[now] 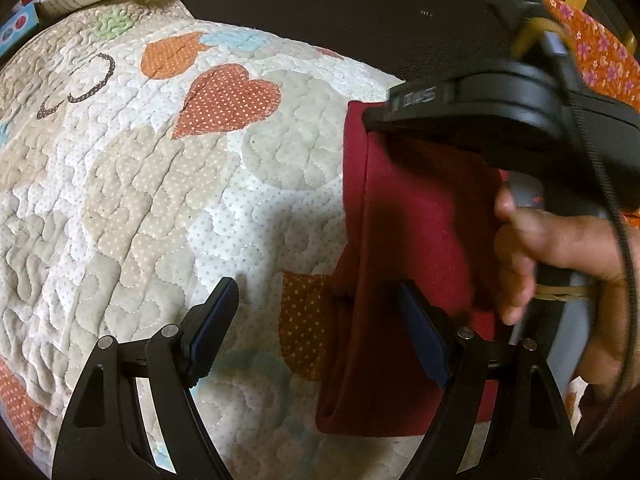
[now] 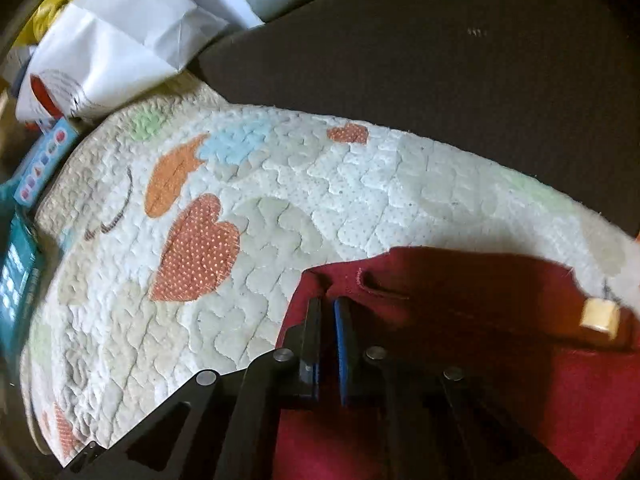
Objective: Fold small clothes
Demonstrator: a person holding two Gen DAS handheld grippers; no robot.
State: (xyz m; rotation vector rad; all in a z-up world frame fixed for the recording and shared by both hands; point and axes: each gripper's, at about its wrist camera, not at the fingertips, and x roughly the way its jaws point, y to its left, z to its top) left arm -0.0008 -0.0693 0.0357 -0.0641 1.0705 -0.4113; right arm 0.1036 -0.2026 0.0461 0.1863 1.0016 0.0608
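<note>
A dark red garment (image 1: 416, 240) lies folded on a quilted mat with heart patches (image 1: 160, 184). My left gripper (image 1: 316, 300) is open, its right finger over the garment's left edge and its left finger over the mat. The right gripper (image 1: 384, 116) shows in the left wrist view, held by a hand, at the garment's far corner. In the right wrist view the right gripper (image 2: 329, 308) has its fingers almost together at the far left corner of the red garment (image 2: 480, 300), apparently pinching its edge. The mat (image 2: 300, 208) spreads to the left.
A dark surface (image 1: 340, 12) lies beyond the mat. White paper bags (image 2: 120, 40) and a blue box (image 2: 44, 164) sit at the far left. Orange flowered fabric (image 1: 600, 56) is at the right. A small pale block (image 2: 598, 316) hangs over the garment.
</note>
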